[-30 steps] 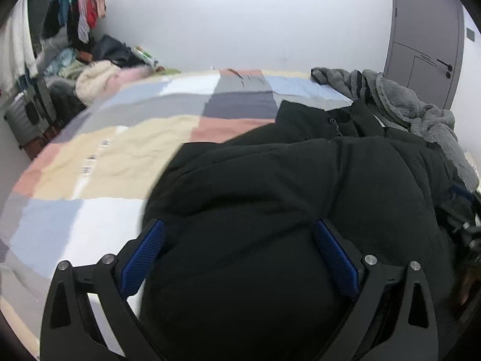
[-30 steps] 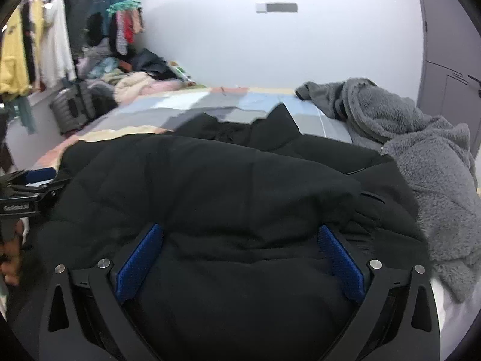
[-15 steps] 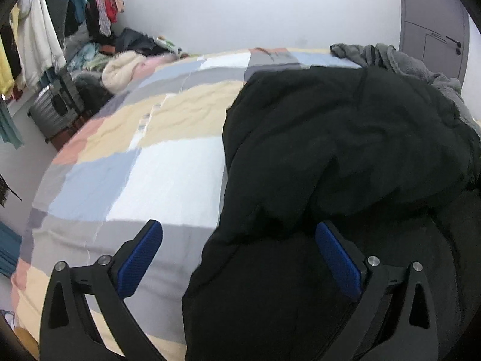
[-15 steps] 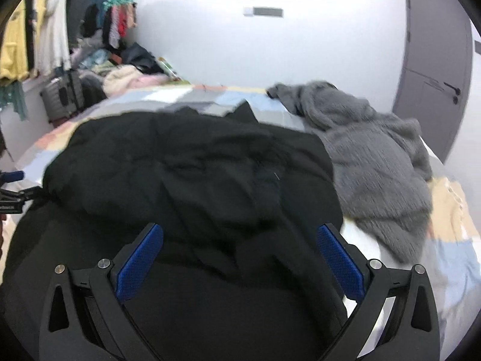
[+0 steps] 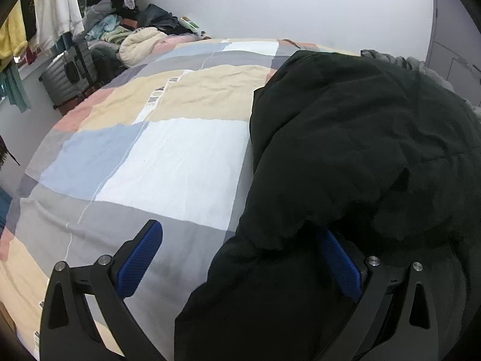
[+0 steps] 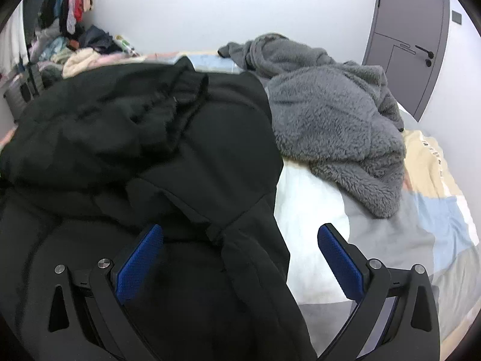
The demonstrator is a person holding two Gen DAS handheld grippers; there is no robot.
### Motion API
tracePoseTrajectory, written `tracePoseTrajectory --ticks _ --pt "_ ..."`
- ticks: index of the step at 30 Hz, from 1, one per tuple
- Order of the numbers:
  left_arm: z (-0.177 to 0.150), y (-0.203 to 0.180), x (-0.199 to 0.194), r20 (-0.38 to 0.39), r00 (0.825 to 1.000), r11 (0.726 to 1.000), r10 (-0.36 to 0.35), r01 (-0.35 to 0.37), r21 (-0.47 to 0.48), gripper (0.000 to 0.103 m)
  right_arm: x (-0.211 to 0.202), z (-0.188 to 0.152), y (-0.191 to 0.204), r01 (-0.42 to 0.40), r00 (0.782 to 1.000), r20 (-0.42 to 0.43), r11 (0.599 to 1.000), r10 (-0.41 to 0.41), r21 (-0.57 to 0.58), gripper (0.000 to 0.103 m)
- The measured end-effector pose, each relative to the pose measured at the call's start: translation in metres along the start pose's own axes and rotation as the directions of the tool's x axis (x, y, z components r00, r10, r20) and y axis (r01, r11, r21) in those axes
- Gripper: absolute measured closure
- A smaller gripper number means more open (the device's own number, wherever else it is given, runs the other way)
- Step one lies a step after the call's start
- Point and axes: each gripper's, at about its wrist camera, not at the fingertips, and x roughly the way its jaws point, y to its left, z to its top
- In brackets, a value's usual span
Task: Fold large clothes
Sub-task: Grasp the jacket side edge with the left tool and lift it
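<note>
Puffy black coat bunched on patchwork bedspread, fuzzy grey fleece beside

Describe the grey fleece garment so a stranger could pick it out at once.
Start at the bed with the patchwork cover. On it lies a large black coat; the grey fleece garment is heaped beside it, on the side nearer the grey door. It alone there is pale grey, fuzzy and crumpled.

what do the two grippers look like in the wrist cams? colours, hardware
Both look identical: the left gripper and right gripper have matte black frames with triangular cut-outs and silver round bolt heads near the finger bases. The jaws carry blue textured pads. No cables, markings, hands or sleeves show.
</note>
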Motion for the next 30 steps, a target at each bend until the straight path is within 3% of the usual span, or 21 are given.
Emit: tracePoseTrajectory --ticks 4,8,13,19,24,30 --pt "0.0 -0.003 0.006 0.01 0.999 0.999 0.034 -0.034 0.014 0.001 0.015 0.001 0.007 0.018 1.0 -0.003 0.999 -0.018 -0.035 0.001" --pt "0.003 0.005 0.009 0.032 0.997 0.998 0.067 -0.066 -0.013 0.0 0.012 0.009 0.014 0.066 0.995 0.079 0.996 -0.061 -0.058 0.001" --pt "0.009 0.02 0.004 0.08 0.994 0.995 0.073 -0.067 -0.073 0.0 0.002 0.018 0.001 0.078 0.982 0.172 0.997 -0.076 -0.001 0.001" --pt "0.012 0.032 0.01 0.085 0.99 0.987 0.113 -0.102 -0.121 0.0 0.009 0.018 -0.012 0.067 0.977 0.2 0.997 -0.071 0.029 0.001" --pt "0.01 0.034 0.014 0.054 0.996 0.989 0.073 -0.065 -0.131 0.0 0.021 0.016 -0.018 0.016 0.988 0.154 0.998 -0.024 0.054 0.001" --pt "0.002 0.034 -0.034 0.074 0.997 0.992 0.008 0.001 -0.124 0.0 -0.016 0.011 -0.023 -0.043 0.99 0.141 0.994 0.028 0.104 0.002"
